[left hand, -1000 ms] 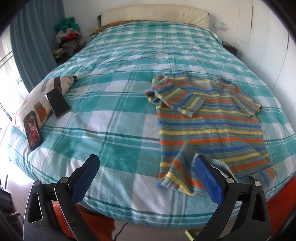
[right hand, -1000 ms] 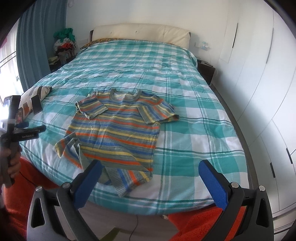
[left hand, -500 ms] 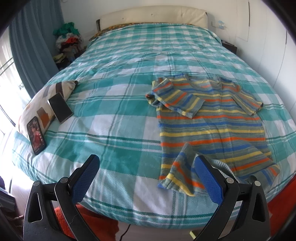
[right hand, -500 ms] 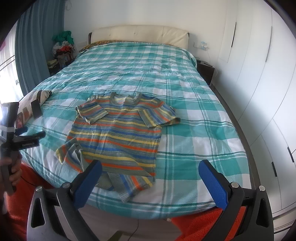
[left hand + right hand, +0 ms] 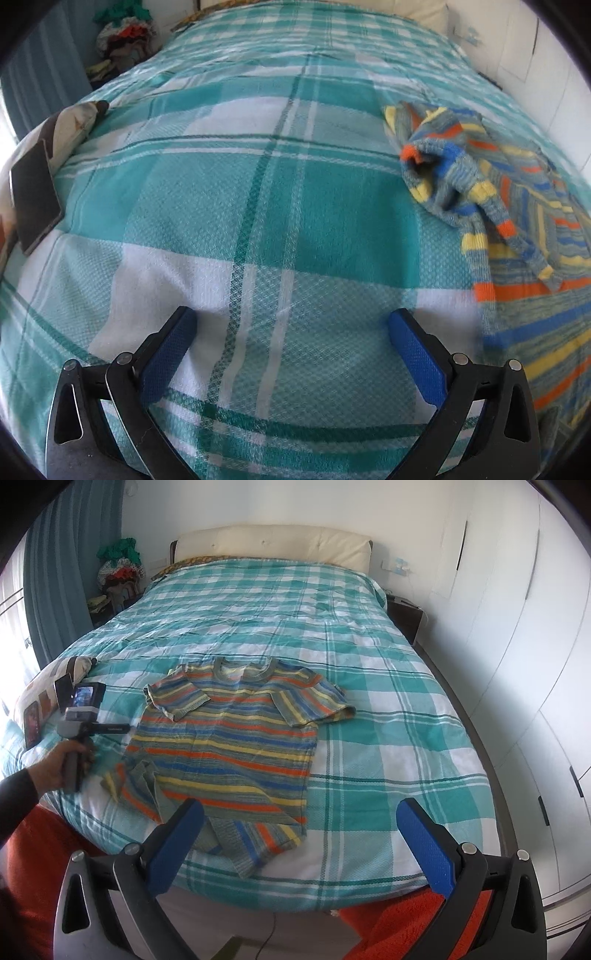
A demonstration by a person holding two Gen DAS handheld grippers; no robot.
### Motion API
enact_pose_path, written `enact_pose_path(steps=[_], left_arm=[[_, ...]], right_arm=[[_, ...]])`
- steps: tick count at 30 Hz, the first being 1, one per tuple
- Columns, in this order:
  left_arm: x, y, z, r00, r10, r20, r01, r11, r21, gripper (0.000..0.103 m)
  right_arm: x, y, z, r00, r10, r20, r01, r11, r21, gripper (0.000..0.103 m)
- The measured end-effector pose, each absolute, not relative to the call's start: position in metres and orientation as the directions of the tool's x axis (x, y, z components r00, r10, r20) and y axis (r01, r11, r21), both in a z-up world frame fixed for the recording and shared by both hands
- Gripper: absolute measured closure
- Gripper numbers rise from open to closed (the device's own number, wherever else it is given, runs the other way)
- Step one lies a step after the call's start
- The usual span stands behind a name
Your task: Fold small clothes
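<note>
1. Across both views, a bed (image 5: 369, 664) under a teal plaid cover.
2. Near its foot edge, the striped T-shirt (image 5: 229, 738) lies flat, hem rumpled.
3. Left gripper (image 5: 291, 347), fingers spread and empty, hovers beside the shirt's sleeve (image 5: 443, 166).
4. Right gripper (image 5: 301, 840), likewise released, probably clear of the cloth.
</note>
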State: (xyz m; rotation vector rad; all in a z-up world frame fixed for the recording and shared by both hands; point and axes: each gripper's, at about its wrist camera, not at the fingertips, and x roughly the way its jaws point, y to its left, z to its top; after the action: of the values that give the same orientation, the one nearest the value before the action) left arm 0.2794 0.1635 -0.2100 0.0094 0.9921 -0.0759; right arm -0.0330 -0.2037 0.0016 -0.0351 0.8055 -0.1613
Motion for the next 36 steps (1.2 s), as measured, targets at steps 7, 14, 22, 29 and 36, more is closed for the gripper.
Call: enact_pose_path(steps=[7, 14, 22, 29, 36], left_arm=[[0.270, 0.159, -0.209, 0.563, -0.023, -0.826, 0.067, 0.998, 0.017, 0.000], [0.274, 0.157, -0.208, 0.562, -0.024, -0.827, 0.066, 0.998, 0.016, 0.000], [0.272, 0.158, -0.209, 0.562, -0.024, -0.827, 0.065, 0.998, 0.015, 0.000], [0.273, 0.158, -0.209, 0.562, -0.025, -0.827, 0.065, 0.998, 0.015, 0.000], [0.273, 0.158, -0.209, 0.561, -0.024, -0.827, 0.065, 0.998, 0.015, 0.000]], right_arm=[[-0.024, -0.204, -0.005, 0.673, -0.146, -0.725, 0.132, 0.988, -0.077, 0.000], [-0.012, -0.201, -0.013, 0.660, -0.122, -0.742, 0.114, 0.992, -0.062, 0.000], [-0.024, -0.202, -0.010, 0.676, -0.122, -0.727, 0.138, 0.990, -0.037, 0.000], [-0.033, -0.213, -0.020, 0.657, -0.122, -0.744, 0.154, 0.988, -0.026, 0.000], [-0.035, -0.215, -0.018, 0.667, -0.119, -0.735, 0.162, 0.987, -0.013, 0.000]])
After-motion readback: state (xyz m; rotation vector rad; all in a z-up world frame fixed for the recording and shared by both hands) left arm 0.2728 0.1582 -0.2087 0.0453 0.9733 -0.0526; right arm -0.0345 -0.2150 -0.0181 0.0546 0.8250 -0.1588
